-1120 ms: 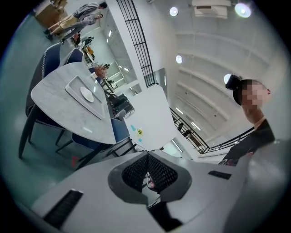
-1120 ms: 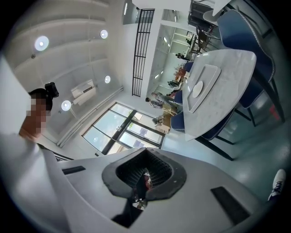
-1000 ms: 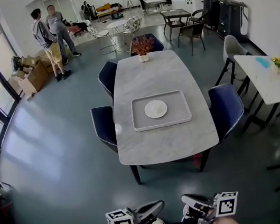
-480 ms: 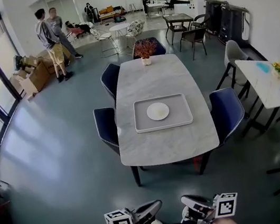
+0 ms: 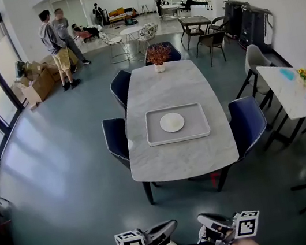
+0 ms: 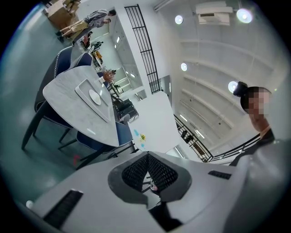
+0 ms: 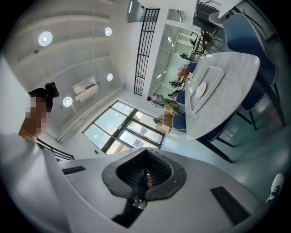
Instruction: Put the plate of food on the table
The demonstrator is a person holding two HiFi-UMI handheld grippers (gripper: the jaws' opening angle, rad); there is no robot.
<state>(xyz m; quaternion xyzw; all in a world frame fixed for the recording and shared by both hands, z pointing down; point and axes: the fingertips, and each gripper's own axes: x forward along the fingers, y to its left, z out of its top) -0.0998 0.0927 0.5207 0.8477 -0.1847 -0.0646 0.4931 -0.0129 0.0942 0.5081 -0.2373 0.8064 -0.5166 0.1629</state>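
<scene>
While I stand well back from the table (image 5: 177, 161), left tongs (image 5: 172, 225) and right tongs (image 5: 202, 219) both pressed together, empty, plate (image 5: 172, 122) at 12 o'clock on grey tray (image 5: 156, 139), 2 people (image 5: 56, 39) at 11 o'clock.

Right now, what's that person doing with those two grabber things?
A person stands back from the table, holding the left gripper and the right gripper low, close to the body. Both are shut and hold nothing. The plate sits on a tray in the middle of the table, and nothing touches it. The plate has not yet been picked up.
</scene>
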